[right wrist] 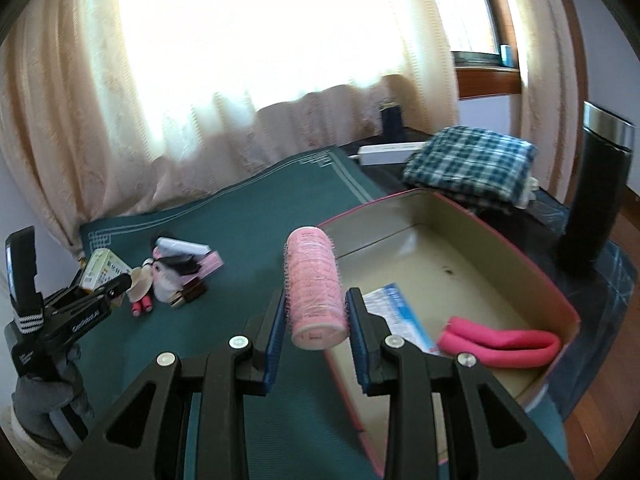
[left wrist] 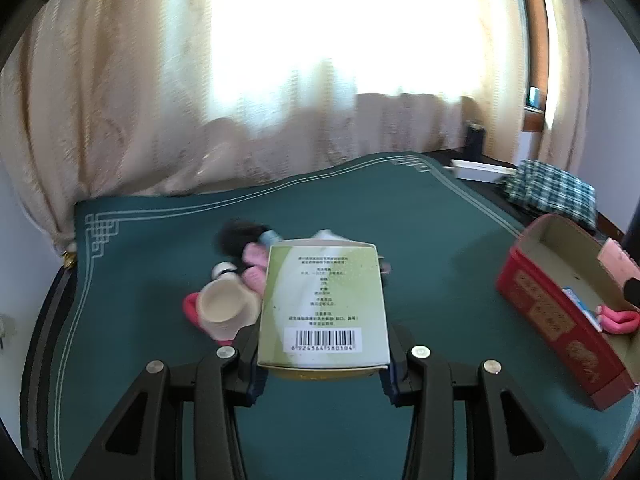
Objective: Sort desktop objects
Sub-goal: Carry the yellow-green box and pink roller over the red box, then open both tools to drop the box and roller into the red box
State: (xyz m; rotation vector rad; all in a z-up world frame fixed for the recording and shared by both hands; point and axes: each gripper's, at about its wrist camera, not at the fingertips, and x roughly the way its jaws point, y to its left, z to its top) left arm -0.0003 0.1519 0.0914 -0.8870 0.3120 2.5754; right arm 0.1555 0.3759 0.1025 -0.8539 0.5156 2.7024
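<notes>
Green mat (left wrist: 400, 216): left fingers (left wrist: 248, 344) grasping one box (left wrist: 324, 300); right fingers (right wrist: 276, 320) grasping one roller (right wrist: 316, 288).

Both wrist views face the curtain (left wrist: 120, 120) — sharing the mat (right wrist: 248, 224).

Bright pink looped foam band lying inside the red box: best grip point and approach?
Take the bright pink looped foam band across its doubled strands mid-length, coming straight down from above. It lies flat on the floor of the red box, close to the near wall, so a side approach looks blocked. The right gripper is shut on the pink hair roller, which must go first.
</notes>
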